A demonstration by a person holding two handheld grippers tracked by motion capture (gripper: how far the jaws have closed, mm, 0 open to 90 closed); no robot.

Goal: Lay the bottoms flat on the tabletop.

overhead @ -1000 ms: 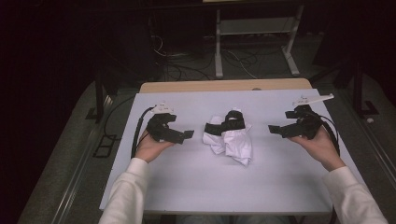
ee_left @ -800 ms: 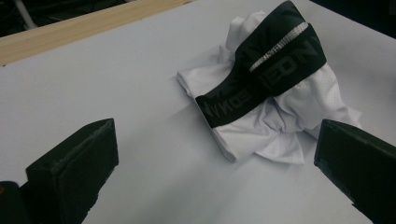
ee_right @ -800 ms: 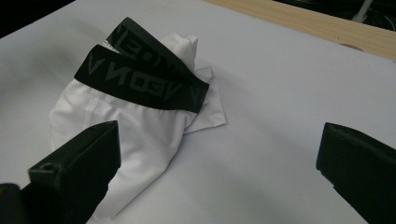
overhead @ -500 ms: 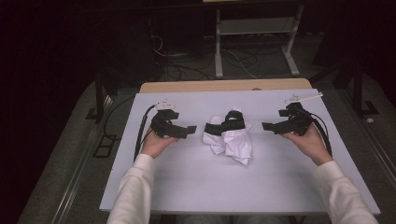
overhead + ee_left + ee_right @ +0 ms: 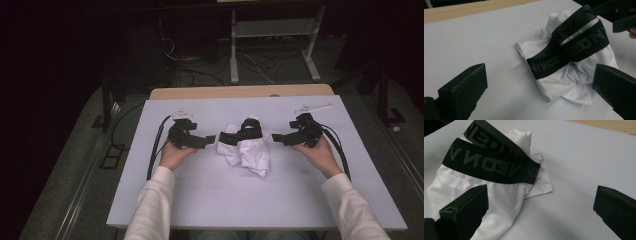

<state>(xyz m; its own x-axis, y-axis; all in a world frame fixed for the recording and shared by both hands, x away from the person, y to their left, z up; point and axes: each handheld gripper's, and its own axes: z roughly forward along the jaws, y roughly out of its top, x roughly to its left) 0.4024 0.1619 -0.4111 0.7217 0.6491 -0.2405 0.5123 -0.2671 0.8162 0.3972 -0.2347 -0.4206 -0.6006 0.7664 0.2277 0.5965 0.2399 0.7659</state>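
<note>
A crumpled white garment (image 5: 247, 151) with a black lettered waistband (image 5: 245, 133) lies in the middle of the white table (image 5: 215, 195). My left gripper (image 5: 209, 140) is just left of it, open, its jaws pointing at the cloth. My right gripper (image 5: 276, 138) is just right of it, also open and aimed at the cloth. In the left gripper view the garment (image 5: 564, 75) lies ahead between the wide jaws, waistband (image 5: 570, 47) on top. In the right gripper view the garment (image 5: 486, 195) sits ahead to the left, waistband (image 5: 491, 166) across it. Nothing is gripped.
The table's wooden far edge (image 5: 240, 92) runs behind the white sheet. Beyond it, a dark floor with cables (image 5: 200, 75) and a metal stand (image 5: 272, 35). Cables trail from both grippers along the table's sides.
Both grippers have moved inward toward the garment, the left one rightward and the right one leftward. The garment has not moved.
</note>
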